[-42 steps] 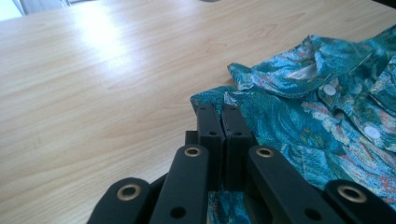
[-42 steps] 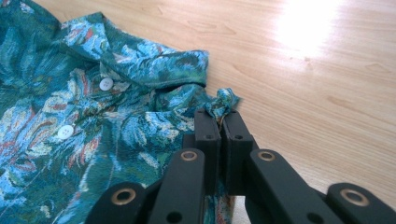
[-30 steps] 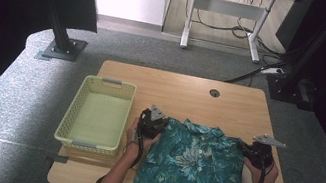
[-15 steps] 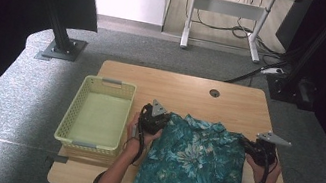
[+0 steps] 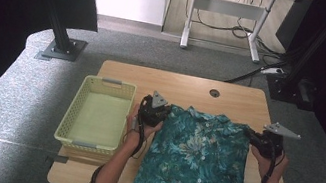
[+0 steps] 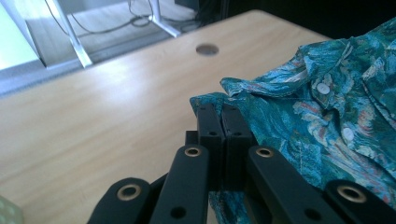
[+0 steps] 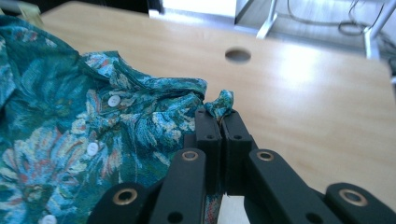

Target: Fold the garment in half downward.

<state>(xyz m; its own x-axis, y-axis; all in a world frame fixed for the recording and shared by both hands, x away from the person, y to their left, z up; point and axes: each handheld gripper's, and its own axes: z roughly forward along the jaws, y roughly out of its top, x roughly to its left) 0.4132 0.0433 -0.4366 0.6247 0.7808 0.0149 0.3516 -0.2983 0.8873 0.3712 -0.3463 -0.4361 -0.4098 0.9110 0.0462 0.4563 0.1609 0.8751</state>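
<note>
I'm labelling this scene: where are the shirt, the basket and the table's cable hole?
shirt (image 5: 200,154), high view, middle of the front
basket (image 5: 68,125), high view, left rim
cable hole (image 5: 214,93), high view, its centre

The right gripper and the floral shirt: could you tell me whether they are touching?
Touching. In the right gripper view, the right gripper has its jaws shut on a bunched bit of the floral shirt, with fabric poking out past the tips.

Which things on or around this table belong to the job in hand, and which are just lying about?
In the job:
- floral shirt, pinched at its two top corners
- left tool, shut on the shirt
- right tool, shut on the shirt

Lying about:
- yellow basket, empty, left of the shirt
- white desk frame beyond the table
</note>
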